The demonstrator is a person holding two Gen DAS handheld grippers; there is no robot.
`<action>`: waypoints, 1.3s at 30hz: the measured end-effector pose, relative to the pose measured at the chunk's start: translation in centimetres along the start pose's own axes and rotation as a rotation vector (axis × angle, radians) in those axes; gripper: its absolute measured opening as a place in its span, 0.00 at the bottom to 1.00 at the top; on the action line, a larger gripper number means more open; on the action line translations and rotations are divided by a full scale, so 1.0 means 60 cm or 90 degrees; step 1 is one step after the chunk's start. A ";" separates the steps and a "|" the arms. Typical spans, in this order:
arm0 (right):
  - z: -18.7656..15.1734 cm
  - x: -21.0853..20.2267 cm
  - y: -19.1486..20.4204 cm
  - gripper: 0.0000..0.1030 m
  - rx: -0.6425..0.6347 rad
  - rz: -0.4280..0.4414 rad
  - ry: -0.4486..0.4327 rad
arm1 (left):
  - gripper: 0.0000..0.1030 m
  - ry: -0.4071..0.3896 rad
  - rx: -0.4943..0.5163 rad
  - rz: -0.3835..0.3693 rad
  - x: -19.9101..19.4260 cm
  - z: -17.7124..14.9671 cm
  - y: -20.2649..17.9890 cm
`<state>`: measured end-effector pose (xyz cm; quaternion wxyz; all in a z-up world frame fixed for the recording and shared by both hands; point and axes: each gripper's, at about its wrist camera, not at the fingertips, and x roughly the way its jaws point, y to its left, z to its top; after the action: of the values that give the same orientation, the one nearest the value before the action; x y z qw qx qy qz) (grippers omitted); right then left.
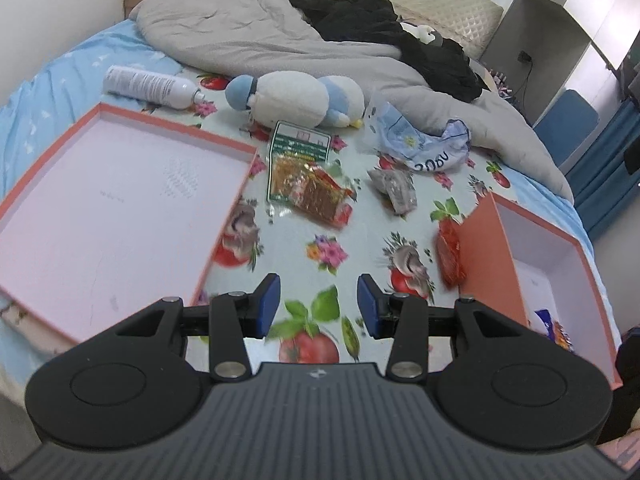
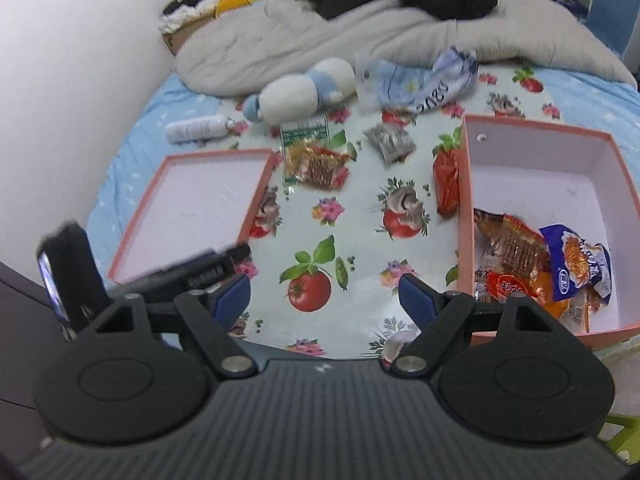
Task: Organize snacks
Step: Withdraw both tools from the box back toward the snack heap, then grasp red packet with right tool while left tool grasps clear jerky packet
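Loose snacks lie on a fruit-print cloth (image 1: 320, 252) on the bed. An orange-brown packet (image 1: 320, 196) overlaps a green-and-white packet (image 1: 298, 144); a grey packet (image 1: 394, 190) lies to their right. A red packet (image 1: 450, 256) leans against the outer wall of the deep pink box (image 1: 484, 248). My left gripper (image 1: 318, 304) hovers open over the cloth with nothing between its fingers. My right gripper (image 2: 324, 300) is open wider and also empty, just left of the pink box (image 2: 540, 148). Inside that box lie an orange packet (image 2: 512, 248) and a blue packet (image 2: 576, 264).
A shallow pink lid (image 1: 120, 200) lies at the left. Behind the snacks are a plush toy (image 1: 296, 98), a white bottle (image 1: 152, 86), a crumpled blue-white bag (image 1: 424, 144) and a grey quilt (image 1: 280, 40). A blurred black device (image 2: 64, 272) shows at the right view's left edge.
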<state>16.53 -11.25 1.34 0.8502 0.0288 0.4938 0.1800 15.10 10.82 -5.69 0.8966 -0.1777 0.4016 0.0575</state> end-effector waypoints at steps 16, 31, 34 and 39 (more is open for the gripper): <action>0.044 -0.009 -0.002 0.80 -0.010 -0.030 -0.024 | 0.47 0.027 0.005 -0.006 0.084 0.005 -0.005; 0.045 0.134 -0.044 0.80 0.016 -0.027 -0.039 | 0.52 0.022 0.071 -0.022 0.225 0.102 -0.003; 0.042 0.170 -0.035 0.80 -0.028 -0.054 -0.099 | 0.57 0.022 0.096 -0.023 0.269 0.128 -0.007; 0.036 0.242 -0.025 0.79 -0.075 -0.140 -0.180 | 0.79 0.036 0.137 -0.048 0.348 0.150 -0.018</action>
<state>25.28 -7.49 -9.95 0.9261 -0.0505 0.3579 0.1085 35.70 12.29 -15.34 0.9003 -0.0969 0.4236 -0.0245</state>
